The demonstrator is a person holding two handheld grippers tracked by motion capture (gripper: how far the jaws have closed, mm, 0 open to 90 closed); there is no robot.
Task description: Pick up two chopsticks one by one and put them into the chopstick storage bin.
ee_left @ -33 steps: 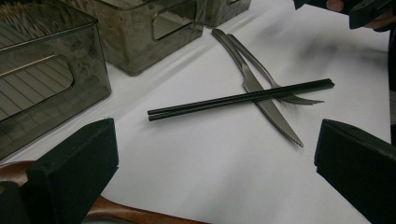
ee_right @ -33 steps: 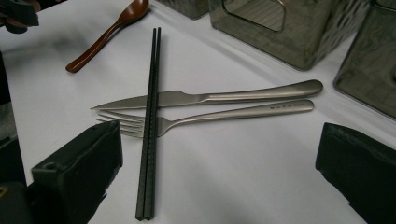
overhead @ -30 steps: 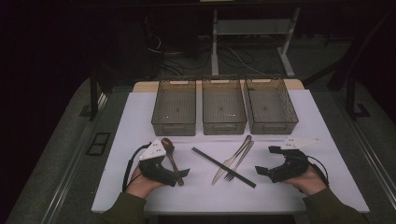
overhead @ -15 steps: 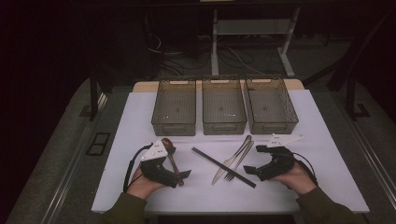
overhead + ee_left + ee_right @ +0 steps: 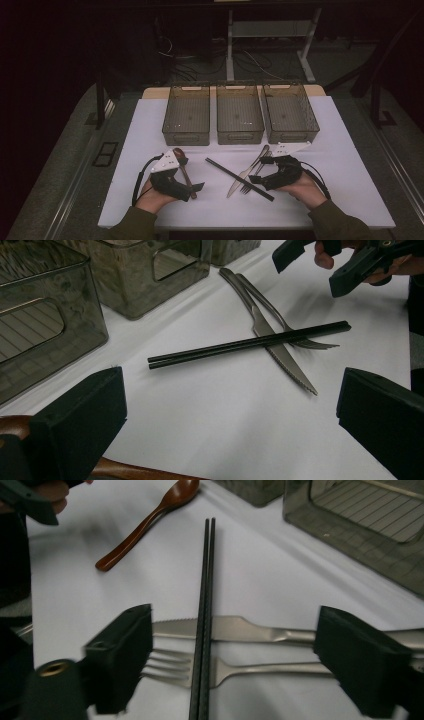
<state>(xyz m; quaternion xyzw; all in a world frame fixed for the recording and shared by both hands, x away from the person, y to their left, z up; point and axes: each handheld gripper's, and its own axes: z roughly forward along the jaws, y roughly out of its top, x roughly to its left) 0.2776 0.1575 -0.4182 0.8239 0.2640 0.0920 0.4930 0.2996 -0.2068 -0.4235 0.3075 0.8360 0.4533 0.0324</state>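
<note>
The right gripper (image 5: 259,178), held low in the person's right hand (image 5: 305,190), points leftward across the white table (image 5: 350,165), its jaws spread either side of the pair of black chopsticks (image 5: 204,610); they have just been closing but press on nothing. The chopsticks lie diagonally over a steel table knife (image 5: 235,628) and a steel fork (image 5: 250,670) near the table's front centre. The left gripper (image 5: 192,189) rests near the front left, jaws wide apart and empty, just beside a brown wooden spoon (image 5: 184,167) that it partly covers. Three clear plastic bins (image 5: 240,116) stand behind. The right gripper's near jaw is blurred, and the knife and fork handles are hidden behind its far jaw.
</note>
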